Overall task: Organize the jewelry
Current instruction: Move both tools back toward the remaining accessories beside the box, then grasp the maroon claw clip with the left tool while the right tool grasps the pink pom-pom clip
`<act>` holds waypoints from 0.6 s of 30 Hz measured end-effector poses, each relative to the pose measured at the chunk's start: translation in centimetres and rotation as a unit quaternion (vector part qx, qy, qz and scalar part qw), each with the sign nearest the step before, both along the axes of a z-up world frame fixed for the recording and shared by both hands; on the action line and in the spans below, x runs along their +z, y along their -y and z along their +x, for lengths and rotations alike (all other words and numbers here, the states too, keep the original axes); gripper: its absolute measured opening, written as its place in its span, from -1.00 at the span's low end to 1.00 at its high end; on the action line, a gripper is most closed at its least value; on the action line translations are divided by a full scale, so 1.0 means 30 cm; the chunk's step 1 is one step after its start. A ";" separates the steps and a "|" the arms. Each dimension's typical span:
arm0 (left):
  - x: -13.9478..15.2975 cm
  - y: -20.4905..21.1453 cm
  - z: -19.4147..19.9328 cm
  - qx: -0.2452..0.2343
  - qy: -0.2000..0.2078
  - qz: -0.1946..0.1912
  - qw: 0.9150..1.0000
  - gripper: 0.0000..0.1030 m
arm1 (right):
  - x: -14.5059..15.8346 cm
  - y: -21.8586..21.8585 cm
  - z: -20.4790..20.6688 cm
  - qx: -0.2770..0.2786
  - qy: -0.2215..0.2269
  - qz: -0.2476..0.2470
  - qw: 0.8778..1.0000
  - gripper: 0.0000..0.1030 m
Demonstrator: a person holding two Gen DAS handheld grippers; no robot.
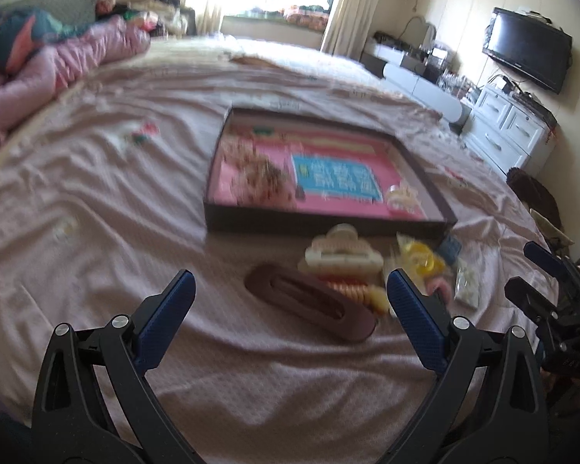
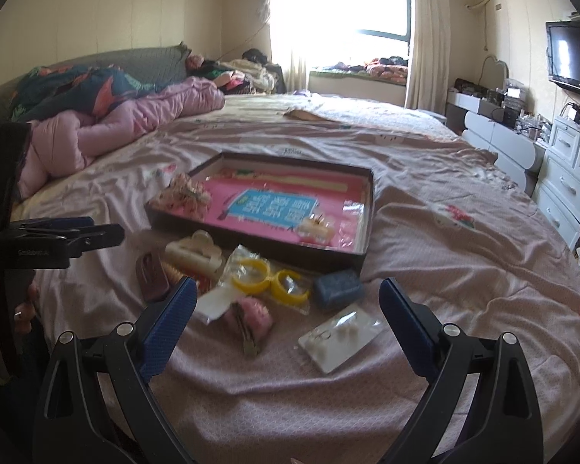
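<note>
A shallow dark tray [image 1: 324, 228] [image 2: 251, 243] with a pink lining lies on the bed, holding a floral scrunchie [image 2: 185, 195] and a small cream clip [image 2: 316, 228]. In front of it lie a brown oval hair clip [image 1: 313, 305], a cream claw clip [image 1: 338, 257] [image 2: 193, 253], yellow rings in a clear bag [image 2: 268, 276], a blue box [image 2: 338, 288], a pink fuzzy clip [image 2: 251, 319] and a white earring card [image 2: 342, 336]. My left gripper [image 1: 290, 290] is open above the brown clip. My right gripper [image 2: 286, 297] is open above the pink clip and rings. Both are empty.
The pink bedsheet [image 2: 444, 239] is wrinkled. A pink quilt [image 2: 127, 123] is heaped at the far left. White drawers [image 2: 572, 178] and a TV [image 2: 572, 58] stand to the right of the bed. The right gripper shows at the left wrist view's right edge [image 1: 537, 270].
</note>
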State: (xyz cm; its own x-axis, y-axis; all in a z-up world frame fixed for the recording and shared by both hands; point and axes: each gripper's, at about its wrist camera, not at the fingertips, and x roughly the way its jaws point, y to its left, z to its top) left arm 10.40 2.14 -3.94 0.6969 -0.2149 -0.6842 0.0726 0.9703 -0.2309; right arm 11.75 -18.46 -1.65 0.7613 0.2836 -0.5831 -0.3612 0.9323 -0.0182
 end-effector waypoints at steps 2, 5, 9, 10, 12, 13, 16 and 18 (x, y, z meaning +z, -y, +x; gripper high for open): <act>-0.024 0.005 0.003 -0.009 -0.016 -0.010 1.000 0.76 | -0.022 -0.010 0.002 0.003 -0.006 -0.008 1.000 0.79; -0.043 0.018 0.005 -0.020 -0.028 -0.020 0.999 0.72 | -0.045 -0.017 0.010 0.007 -0.014 -0.014 1.000 0.79; -0.091 0.026 0.035 -0.034 -0.067 -0.067 0.995 0.53 | -0.086 -0.025 0.025 0.012 -0.032 -0.018 0.999 0.78; -0.103 0.027 0.041 -0.034 -0.075 -0.075 0.994 0.53 | -0.094 -0.027 0.028 0.013 -0.036 -0.020 0.999 0.78; -0.124 0.028 0.062 -0.032 -0.091 -0.096 0.991 0.53 | -0.106 -0.034 0.034 0.016 -0.041 -0.022 0.999 0.78; -0.131 0.027 0.071 -0.030 -0.096 -0.102 0.990 0.53 | -0.113 -0.038 0.038 0.019 -0.044 -0.024 0.999 0.76; -0.147 0.033 0.097 -0.022 -0.106 -0.103 0.989 0.53 | -0.131 -0.052 0.048 0.025 -0.052 -0.029 0.998 0.71; -0.151 0.042 0.108 -0.021 -0.107 -0.097 0.989 0.53 | -0.146 -0.063 0.061 0.028 -0.059 -0.033 0.997 0.69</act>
State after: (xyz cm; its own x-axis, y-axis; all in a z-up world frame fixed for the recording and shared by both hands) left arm 13.66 0.89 -8.47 0.5288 -0.3821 -0.7578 0.0404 0.9032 -0.4272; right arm 13.58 -16.59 -6.04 0.6699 0.2816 -0.6870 -0.4163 0.9086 -0.0336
